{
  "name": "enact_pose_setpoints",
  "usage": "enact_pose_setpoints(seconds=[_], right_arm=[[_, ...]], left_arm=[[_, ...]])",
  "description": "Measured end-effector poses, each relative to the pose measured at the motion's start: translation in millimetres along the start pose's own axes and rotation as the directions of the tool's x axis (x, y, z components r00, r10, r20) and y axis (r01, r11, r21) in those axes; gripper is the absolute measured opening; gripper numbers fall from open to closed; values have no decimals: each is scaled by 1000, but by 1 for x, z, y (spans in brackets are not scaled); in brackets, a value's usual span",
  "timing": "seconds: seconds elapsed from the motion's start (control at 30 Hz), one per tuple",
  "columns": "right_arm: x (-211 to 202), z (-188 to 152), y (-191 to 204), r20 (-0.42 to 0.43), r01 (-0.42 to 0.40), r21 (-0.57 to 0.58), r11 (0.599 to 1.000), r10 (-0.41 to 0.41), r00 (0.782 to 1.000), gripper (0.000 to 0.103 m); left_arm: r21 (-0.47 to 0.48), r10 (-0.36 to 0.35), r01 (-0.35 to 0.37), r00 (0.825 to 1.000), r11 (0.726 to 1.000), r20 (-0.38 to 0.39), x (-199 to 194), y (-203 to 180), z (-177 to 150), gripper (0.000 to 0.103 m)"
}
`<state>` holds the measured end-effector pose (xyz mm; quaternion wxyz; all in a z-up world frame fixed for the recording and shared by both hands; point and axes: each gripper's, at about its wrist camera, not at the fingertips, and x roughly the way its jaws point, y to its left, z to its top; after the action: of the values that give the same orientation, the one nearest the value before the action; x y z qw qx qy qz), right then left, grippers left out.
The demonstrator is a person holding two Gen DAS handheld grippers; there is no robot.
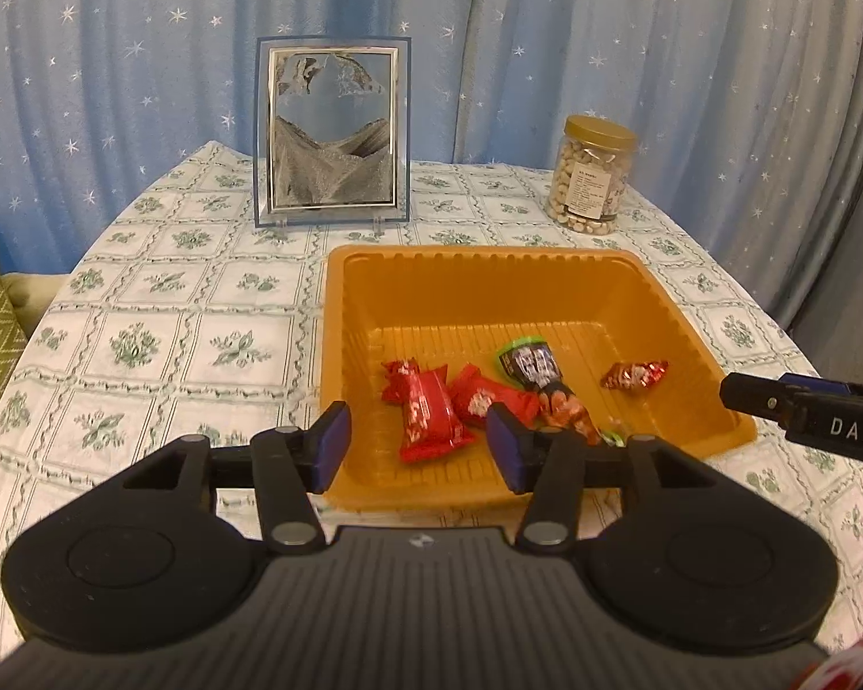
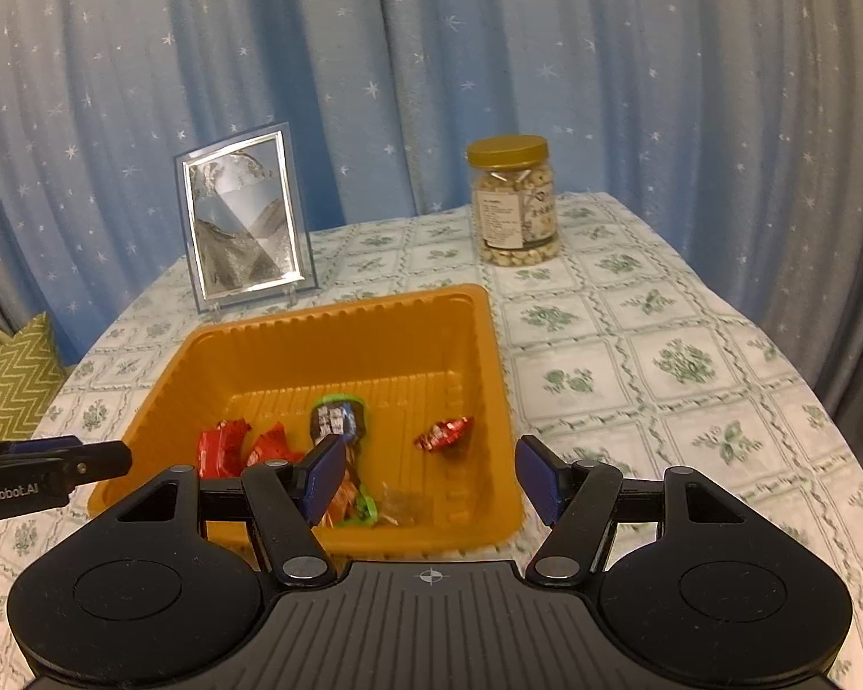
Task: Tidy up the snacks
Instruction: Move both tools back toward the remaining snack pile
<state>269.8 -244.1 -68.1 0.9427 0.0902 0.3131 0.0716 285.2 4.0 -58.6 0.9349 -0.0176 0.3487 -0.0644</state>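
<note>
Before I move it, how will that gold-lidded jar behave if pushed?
The jar is upright and taller than wide, so a high push may tip it. It looks packed with nuts, so probably heavy. Its smooth, round wall may slip or roll.

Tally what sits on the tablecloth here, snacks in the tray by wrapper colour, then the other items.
Red-wrapped snacks: 3
Long green-and-dark snack packet: 1
Clear wrapper at the tray's near edge: 1
Orange tray: 1
Gold-lidded jar of nuts: 1
Sand-art picture frame: 1
Total: 8
</note>
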Motion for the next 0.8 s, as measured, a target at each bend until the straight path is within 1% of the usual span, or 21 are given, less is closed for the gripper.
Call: enact_pose_setpoints(seconds=[0.27,0.4,0.47,0.67,0.8], right_arm=[[-28,-33,-7,-22,27,32,999,-26,999,65],[-40,-56,-11,-46,36,54,998,-34,998,65],[-45,-67,-11,-57,40,58,997,-36,998,65],[-51,-98,-10,-108,42,67,997,-35,994,65],[-47,-104,-4,-119,22,48,999,-16,993,65]], left_arm=[[-8,-16,16,1000,1000,12,-28,1,-25,62],[7,-21,21,1000,1000,16,-40,0,-38,64],[16,-29,29,999,999,15,-44,0,-45,68],[64,-43,44,999,997,-13,-46,-1,-65,69],[124,-57,60,998,990,-31,-43,-4,-74,69]])
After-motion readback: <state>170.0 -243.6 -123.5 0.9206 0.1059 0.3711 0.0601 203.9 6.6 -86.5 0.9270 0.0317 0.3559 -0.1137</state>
